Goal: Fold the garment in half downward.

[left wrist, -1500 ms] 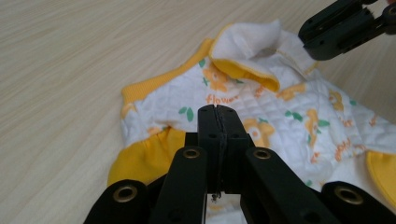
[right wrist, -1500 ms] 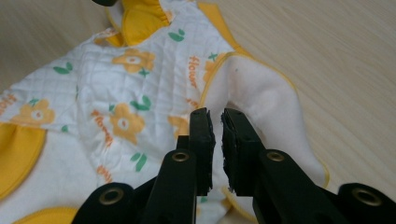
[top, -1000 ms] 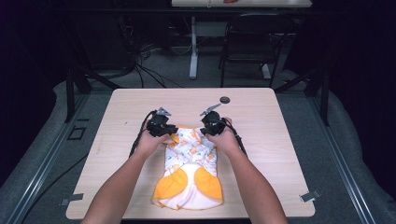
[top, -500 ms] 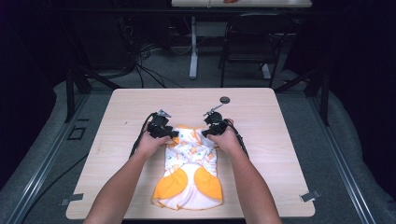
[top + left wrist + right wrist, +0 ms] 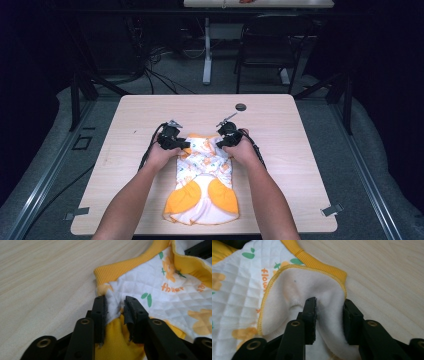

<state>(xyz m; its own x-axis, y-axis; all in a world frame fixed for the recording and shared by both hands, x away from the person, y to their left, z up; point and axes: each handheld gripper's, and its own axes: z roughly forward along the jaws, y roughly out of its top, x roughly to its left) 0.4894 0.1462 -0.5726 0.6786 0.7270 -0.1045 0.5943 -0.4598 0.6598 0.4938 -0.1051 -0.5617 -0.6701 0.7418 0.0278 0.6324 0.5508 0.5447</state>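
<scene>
Quilted cloth: the garment [image 5: 202, 180] I am working on is white with orange flowers, green leaves and yellow ribbed trim; it lies flat on the near middle of the worktop [image 5: 125, 125], its orange sleeves folded in over its lower half.
Collar end: points away from me, between my two hands.
Left tool [image 5: 115, 305]: clenched on a fold of the white quilted fabric just below the yellow ribbed collar band, on the garment's left shoulder; cloth fills the gap between the jaws.
Left tool from above [image 5: 181, 144]: sits at the garment's far left corner, my left hand [image 5: 161, 155] wrapped round it.
Right tool [image 5: 329, 307]: grasping a turned-back flap whose fleecy white lining faces up, edged in yellow stitching; the fabric bunches between the jaws.
Right tool from above [image 5: 224, 143]: at the far right corner of the garment, my right hand [image 5: 245, 150] behind it.
Spacing: both tools level with each other, near, the collar between them.
Beyond: a small dark round disc [image 5: 241, 107] lies on the worktop's far side, well apart from the garment.
</scene>
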